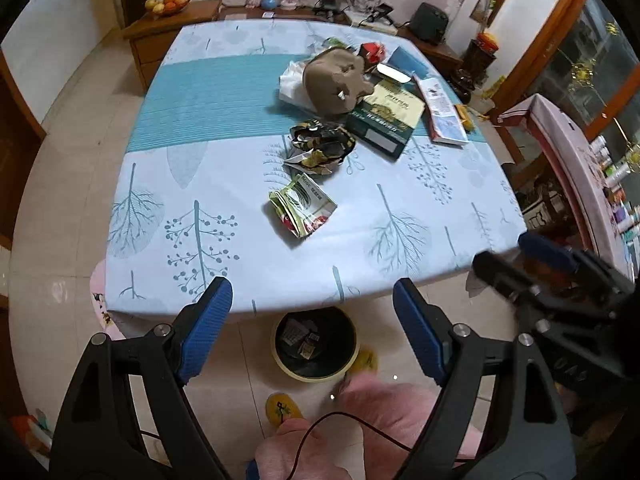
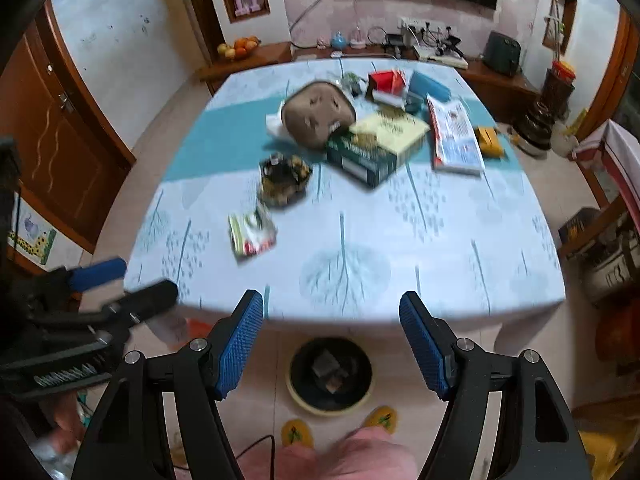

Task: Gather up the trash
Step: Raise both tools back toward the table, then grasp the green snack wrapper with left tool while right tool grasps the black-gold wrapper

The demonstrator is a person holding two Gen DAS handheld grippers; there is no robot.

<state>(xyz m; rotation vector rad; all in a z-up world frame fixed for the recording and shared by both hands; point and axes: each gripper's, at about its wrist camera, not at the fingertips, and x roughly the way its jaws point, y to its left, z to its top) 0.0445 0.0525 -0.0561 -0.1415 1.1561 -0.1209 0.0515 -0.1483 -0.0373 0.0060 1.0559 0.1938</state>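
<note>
A green and red snack packet (image 1: 302, 210) (image 2: 252, 234) lies on the light blue tablecloth (image 1: 400, 208) near the front. Behind it sits a crumpled black and gold wrapper (image 1: 322, 146) (image 2: 284, 176). On the floor under the table's near edge stands a dark trash bin (image 1: 316, 346) (image 2: 330, 374) with several scraps inside. My left gripper (image 1: 312, 328) hangs open above the bin and table edge, nothing between its blue pads. My right gripper (image 2: 332, 340) is also open and empty, above the bin. Each gripper shows at the side of the other's view.
Further back on the table lie a brown cushion-like lump (image 1: 338, 82), a green and yellow box (image 1: 386, 116), a booklet (image 1: 442, 110) and a red packet (image 2: 386, 80). Yellow slippers (image 2: 340, 426) and pink-clad legs are below me. A wooden cabinet with a fruit bowl (image 1: 170, 2) stands behind.
</note>
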